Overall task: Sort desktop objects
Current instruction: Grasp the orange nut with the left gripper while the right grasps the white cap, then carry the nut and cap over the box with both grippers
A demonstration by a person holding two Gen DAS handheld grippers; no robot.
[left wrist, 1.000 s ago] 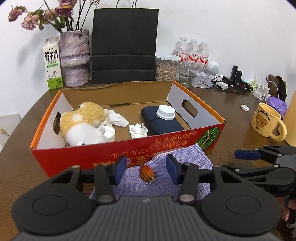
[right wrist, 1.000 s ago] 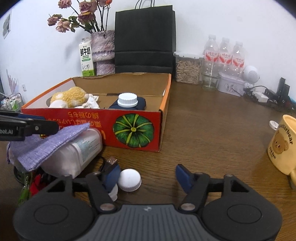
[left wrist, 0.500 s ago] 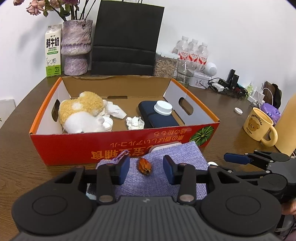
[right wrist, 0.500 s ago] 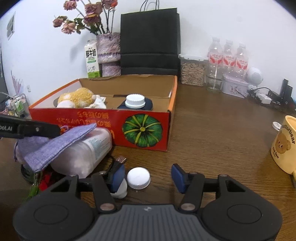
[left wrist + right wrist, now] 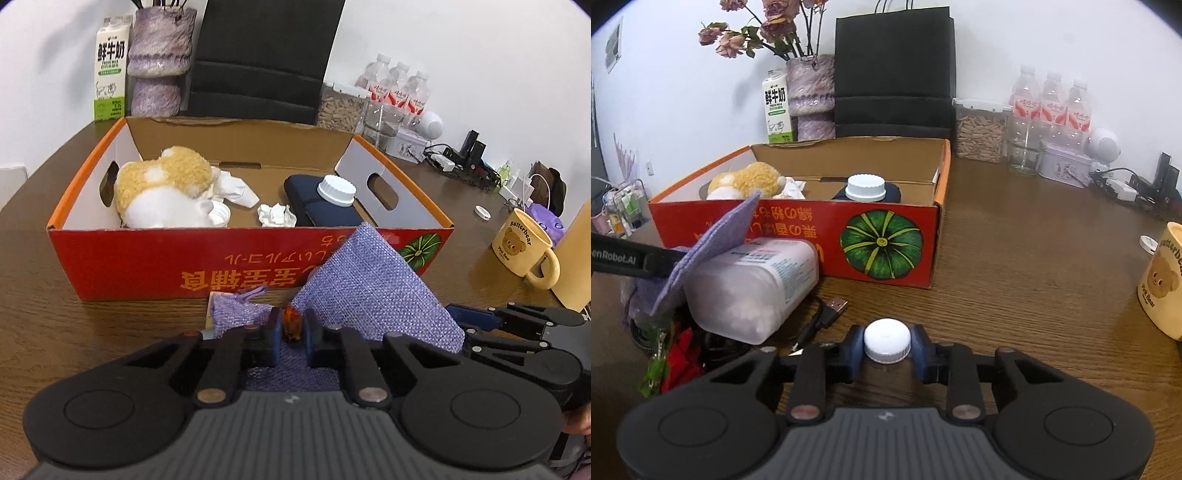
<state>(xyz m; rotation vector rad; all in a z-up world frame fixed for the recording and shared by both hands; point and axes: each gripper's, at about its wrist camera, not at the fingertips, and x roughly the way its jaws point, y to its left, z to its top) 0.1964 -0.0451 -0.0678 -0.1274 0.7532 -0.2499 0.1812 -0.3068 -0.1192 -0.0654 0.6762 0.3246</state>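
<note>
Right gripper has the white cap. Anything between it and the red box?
Nothing blocks it. The right gripper, jaws closing, has the white cap between its pads. Bare table lies up to the red box. The bottle and USB cable sit off to the left.

Three water bottles (image 5: 1051, 105), one mug (image 5: 524, 245), one cardboard box (image 5: 147, 269), two grippers (image 5: 291, 332)

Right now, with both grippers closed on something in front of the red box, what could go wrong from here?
1. The left gripper pinches a small amber bead on the purple woven pouch; lifting may drag the pouch off the plastic bottle.
2. The right gripper, jaws closing, holds the white cap only at its rim; it could pop out.
3. The USB cable lies close by and could snag.
</note>
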